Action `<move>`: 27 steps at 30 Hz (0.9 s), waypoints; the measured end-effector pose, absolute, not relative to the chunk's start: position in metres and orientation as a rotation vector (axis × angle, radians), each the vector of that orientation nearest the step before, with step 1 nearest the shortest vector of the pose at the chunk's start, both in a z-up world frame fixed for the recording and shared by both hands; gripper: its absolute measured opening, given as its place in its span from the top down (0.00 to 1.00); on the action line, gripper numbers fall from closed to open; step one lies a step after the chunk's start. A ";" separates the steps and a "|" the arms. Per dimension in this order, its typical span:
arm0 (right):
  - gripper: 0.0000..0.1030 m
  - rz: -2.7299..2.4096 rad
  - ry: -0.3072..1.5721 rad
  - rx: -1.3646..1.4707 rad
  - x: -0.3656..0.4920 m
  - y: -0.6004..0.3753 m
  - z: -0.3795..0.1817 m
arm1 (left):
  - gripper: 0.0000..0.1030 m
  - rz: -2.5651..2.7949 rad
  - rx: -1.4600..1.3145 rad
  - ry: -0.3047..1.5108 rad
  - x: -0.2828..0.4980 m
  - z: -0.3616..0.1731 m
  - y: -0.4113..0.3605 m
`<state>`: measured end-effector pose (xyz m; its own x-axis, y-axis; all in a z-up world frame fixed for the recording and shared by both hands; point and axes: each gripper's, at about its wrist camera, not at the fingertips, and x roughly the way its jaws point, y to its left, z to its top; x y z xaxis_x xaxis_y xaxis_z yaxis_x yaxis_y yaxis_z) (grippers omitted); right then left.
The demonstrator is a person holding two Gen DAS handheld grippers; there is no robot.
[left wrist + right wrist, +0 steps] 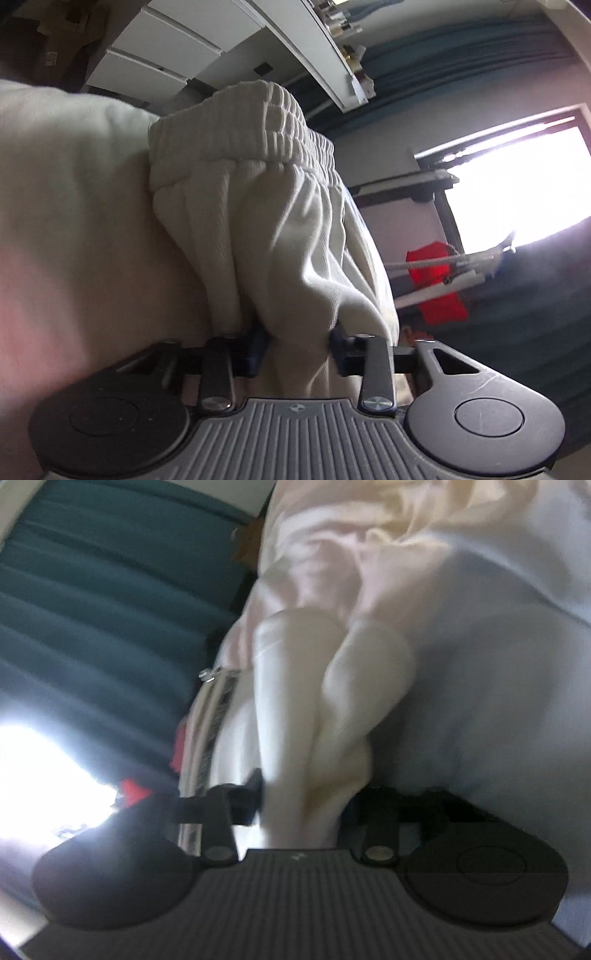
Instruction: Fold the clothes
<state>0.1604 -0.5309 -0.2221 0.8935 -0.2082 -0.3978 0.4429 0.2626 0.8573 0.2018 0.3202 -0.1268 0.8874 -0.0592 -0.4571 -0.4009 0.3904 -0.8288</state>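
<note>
A white garment [258,206] with a ribbed elastic waistband [258,122] fills the left wrist view. My left gripper [298,343] is shut on a bunch of its fabric below the waistband, and the cloth hides the fingertips. In the right wrist view the same white garment [332,664] is bunched and blurred. My right gripper [306,797] is shut on a thick fold of it. A striped band with a small metal piece [218,709] runs along the cloth's left edge.
Teal curtains [92,609] hang at the left of the right wrist view and a bright window [517,192] is at the right of the left wrist view. A red item [436,284] hangs on white rods. White drawers [155,62] are above.
</note>
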 end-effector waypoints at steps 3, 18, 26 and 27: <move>0.78 -0.469 0.213 1.204 0.163 -0.526 -0.222 | 0.87 0.239 -1.147 0.414 0.196 -0.116 0.321; 0.86 -0.505 0.237 1.190 0.050 -0.534 -0.168 | 0.90 0.185 -1.121 0.346 0.045 -0.045 0.339; 0.86 -0.604 0.292 1.256 -0.039 -0.555 -0.172 | 0.88 0.225 -1.108 0.522 -0.022 -0.064 0.353; 0.86 -0.611 0.314 1.279 -0.045 -0.556 -0.179 | 0.86 0.237 -1.082 0.547 -0.022 -0.065 0.352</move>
<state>-0.0454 -0.5561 -0.1788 0.8030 -0.2499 -0.5411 0.5854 0.1599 0.7948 -0.0216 0.3518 -0.0647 0.8437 -0.0791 -0.5309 -0.4412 0.4610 -0.7699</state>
